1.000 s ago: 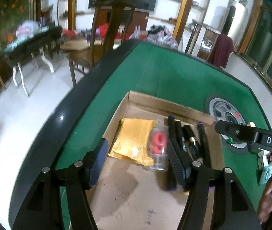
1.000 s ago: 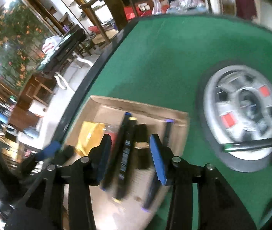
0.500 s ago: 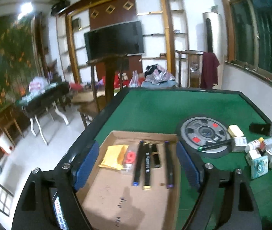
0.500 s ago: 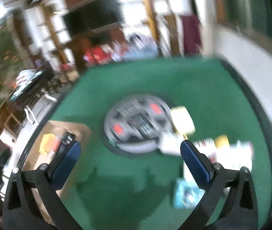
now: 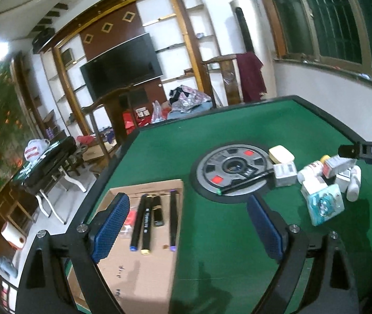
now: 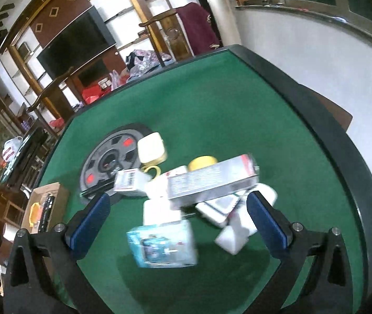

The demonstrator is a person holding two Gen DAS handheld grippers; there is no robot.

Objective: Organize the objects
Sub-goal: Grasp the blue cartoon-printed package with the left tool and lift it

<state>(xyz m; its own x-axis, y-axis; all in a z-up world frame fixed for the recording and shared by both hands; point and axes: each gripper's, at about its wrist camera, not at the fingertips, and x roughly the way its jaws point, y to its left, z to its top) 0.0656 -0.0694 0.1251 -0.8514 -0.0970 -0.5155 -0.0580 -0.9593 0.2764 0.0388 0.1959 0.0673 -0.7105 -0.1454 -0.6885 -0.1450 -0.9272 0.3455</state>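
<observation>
A cardboard box lid (image 5: pixel 138 269) lies on the green table and holds several dark marker pens (image 5: pixel 145 222). My left gripper (image 5: pixel 187 229) is open and empty above the lid's right edge. A pile of small boxes and bottles lies to the right: a teal pack (image 6: pixel 163 244), a long grey box (image 6: pixel 212 180), a cream case (image 6: pixel 151 147) and white bottles (image 5: pixel 353 181). A black pen (image 5: pixel 246 181) lies across the grey round disc (image 5: pixel 231 168). My right gripper (image 6: pixel 178 223) is open and empty just above the pile.
The table's black raised rim (image 6: pixel 324 120) curves around the right side. A wooden chair (image 5: pixel 107 120) stands behind the table. The lid also shows at far left in the right wrist view (image 6: pixel 42 206). The right gripper's body (image 5: pixel 369 151) shows at the left view's right edge.
Both grippers pulled back and up from the lid and opened wide. The right gripper swung right from the pens to over the pile of boxes.
</observation>
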